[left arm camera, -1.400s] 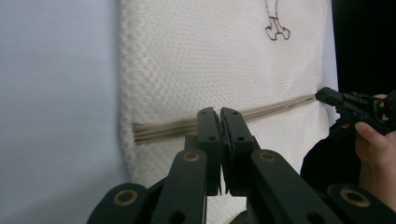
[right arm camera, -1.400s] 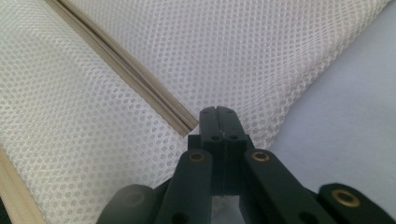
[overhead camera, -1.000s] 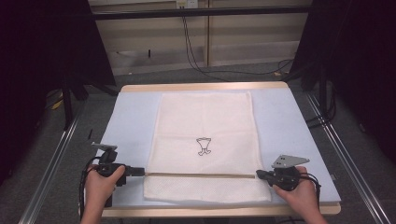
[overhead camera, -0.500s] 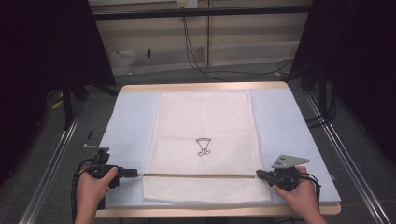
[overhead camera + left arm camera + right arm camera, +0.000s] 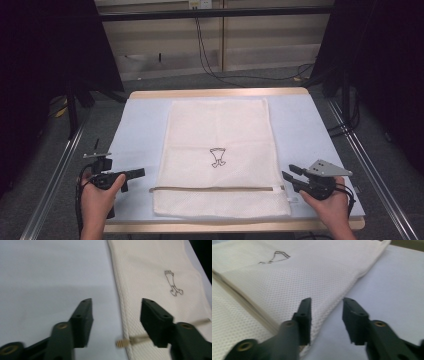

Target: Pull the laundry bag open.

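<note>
Cream mesh bag (image 5: 220, 150), black outline print (image 5: 217, 157), tan zipper strip (image 5: 215, 189); pale blue table cover (image 5: 140, 125); black grippers.

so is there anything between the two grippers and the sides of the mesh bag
Nothing visible. The left gripper is open beside the left edge of the cream mesh bag, with bare blue table cover between them. The right gripper is open at the bag's right edge, one finger already over the fabric.
</note>
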`<state>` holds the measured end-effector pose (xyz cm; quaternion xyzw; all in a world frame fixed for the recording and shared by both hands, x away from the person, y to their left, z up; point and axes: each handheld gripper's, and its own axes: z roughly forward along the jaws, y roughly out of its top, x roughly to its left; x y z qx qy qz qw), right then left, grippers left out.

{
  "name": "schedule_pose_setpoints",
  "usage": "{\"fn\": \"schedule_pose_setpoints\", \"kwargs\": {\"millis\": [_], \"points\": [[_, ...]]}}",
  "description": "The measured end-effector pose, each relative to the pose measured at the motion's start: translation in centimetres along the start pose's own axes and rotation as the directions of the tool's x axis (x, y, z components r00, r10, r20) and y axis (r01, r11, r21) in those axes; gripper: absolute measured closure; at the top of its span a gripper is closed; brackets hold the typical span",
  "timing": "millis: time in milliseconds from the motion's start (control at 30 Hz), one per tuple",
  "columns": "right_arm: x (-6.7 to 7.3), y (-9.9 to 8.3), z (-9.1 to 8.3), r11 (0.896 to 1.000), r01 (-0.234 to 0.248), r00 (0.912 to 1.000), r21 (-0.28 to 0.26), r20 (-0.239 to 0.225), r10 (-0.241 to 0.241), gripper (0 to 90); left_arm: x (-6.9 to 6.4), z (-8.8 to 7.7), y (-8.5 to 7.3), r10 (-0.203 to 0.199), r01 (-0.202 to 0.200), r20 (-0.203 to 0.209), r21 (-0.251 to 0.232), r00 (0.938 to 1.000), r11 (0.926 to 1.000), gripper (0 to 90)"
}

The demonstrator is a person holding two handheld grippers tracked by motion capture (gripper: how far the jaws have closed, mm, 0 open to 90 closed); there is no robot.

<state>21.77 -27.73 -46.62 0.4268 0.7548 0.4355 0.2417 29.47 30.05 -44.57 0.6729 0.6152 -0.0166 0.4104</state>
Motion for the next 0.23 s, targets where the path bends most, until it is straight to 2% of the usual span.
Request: {"fn": "schedule_pose_setpoints", "kwargs": {"millis": [33,67,100,133,167,233], "points": [[-0.28,-0.11,-0.04,1.000,0.001,0.9998,-0.003,0.018,-0.001,48.6,-0.26,0.20,0.14,0.049,-0.051,-0.041,-0.059,0.9980,0.9969,34.6],[-0.51,-0.25,0.04,1.000,0.002,0.9995,-0.007,0.031,-0.002,42.8,-0.26,0.20,0.14,0.049,-0.051,-0.041,-0.059,0.9980,0.9969,29.9],[-0.69,-0.39,0.13,1.000,0.002,0.9991,-0.001,0.043,-0.002,40.2,-0.44,0.48,0.14,0.080,-0.087,-0.091,-0.080,0.9926,0.9929,27.2],[-0.89,-0.52,0.22,1.000,0.004,0.9987,0.015,0.050,-0.004,38.7,-0.44,0.48,0.14,0.080,-0.087,-0.091,-0.080,0.9926,0.9929,27.0],[-0.99,-0.57,0.26,1.000,-0.016,0.9983,0.026,0.056,0.014,36.9,-0.26,0.58,0.16,0.098,-0.105,-0.108,-0.060,0.9893,0.9927,25.3],[-1.16,-0.60,0.32,0.999,-0.015,0.9982,0.028,0.058,0.013,35.3,-0.28,0.72,0.11,0.106,-0.114,-0.121,-0.063,0.9869,0.9915,23.6]]}}
